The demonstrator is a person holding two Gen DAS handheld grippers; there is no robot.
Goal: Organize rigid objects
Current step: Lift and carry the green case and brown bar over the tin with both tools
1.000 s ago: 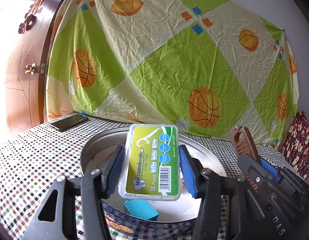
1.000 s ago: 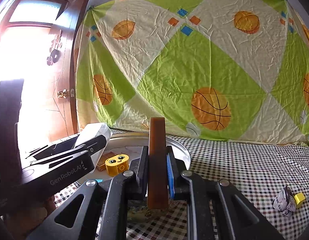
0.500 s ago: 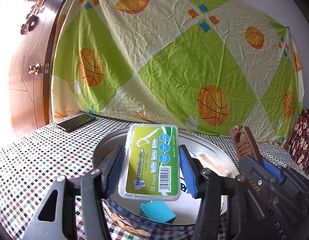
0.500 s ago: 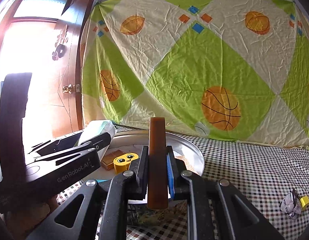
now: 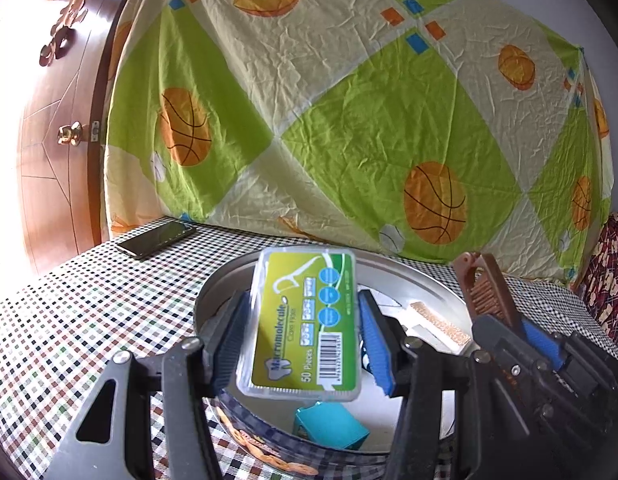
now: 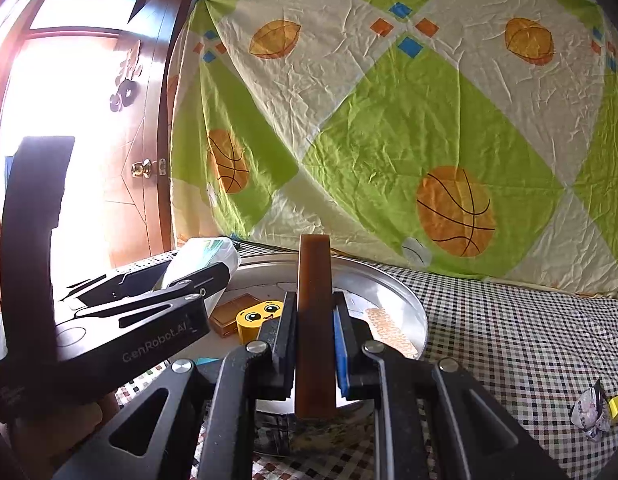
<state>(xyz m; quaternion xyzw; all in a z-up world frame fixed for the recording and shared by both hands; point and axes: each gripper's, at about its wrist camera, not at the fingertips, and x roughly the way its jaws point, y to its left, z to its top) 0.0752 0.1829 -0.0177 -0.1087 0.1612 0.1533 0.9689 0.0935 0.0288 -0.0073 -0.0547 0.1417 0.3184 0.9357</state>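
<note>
Both views were shifted slightly vs. earlier; tin [image 5: 213,304] now centred. Floss box [image 5: 305,320] was clamped in left gripper [image 5: 305,336], comb [image 6: 315,320] in shut right gripper [image 6: 315,344], neither dropped in yet; wrapper [image 6: 589,412] etc. left outside.

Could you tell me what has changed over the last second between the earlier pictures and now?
Little changed. Both views have shifted slightly, so the round tin and the phone sit further right in the picture. The left gripper still clamps the floss pick box over the tin, and the right gripper still holds the brown comb. Nothing was released.
</note>
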